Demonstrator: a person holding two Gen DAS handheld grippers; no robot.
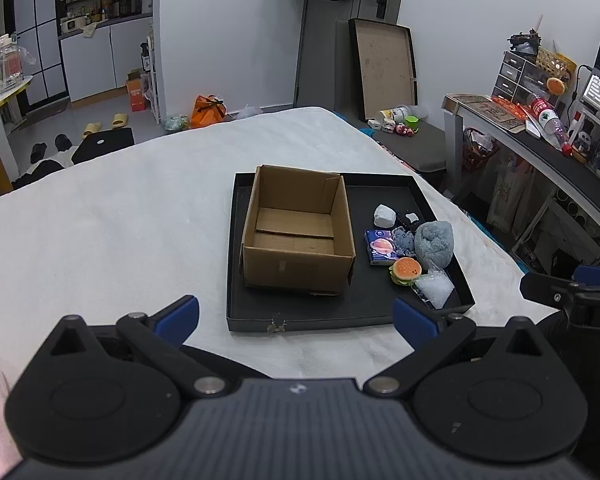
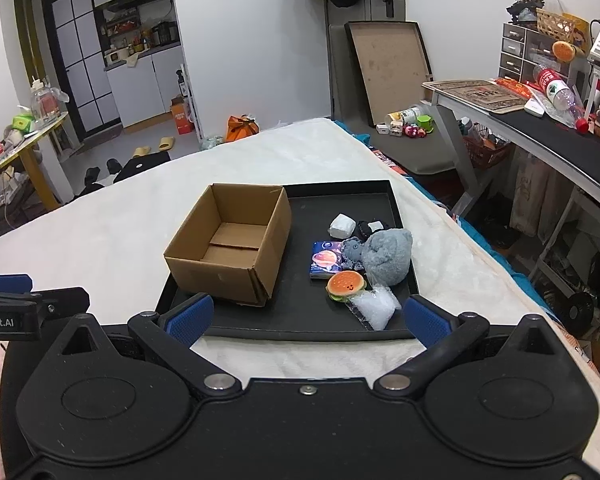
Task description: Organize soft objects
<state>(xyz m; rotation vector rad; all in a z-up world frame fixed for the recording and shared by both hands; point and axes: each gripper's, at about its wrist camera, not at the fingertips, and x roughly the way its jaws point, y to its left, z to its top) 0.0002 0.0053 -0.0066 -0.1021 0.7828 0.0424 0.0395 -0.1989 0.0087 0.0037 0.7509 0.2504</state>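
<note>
I see a shallow black tray (image 1: 452,296) with low matte walls sitting on a white fleecy blanket (image 1: 112,224). In the tray's left half stands an open brown cardboard box (image 1: 300,268), corrugated, flaps folded in, nothing inside. The soft things are bunched in the tray's right half, beside the box: a fuzzy grey-blue plush lump (image 2: 388,258), a smaller grey knit toy (image 2: 352,249) touching it, a glossy squishy burger (image 2: 346,285), a crinkly clear bag of white filling (image 2: 374,308) just beside the burger, a flat blue tissue pack (image 2: 324,264) with a planet print, a white rounded lump (image 2: 342,225) and a black item (image 2: 370,227) with a white tag. My left gripper (image 1: 296,316) is spread wide, holding nothing, blue pads short of the tray's near edge. My right gripper (image 2: 308,318) is also wide and holding nothing, hovering over the tray's near rim.
</note>
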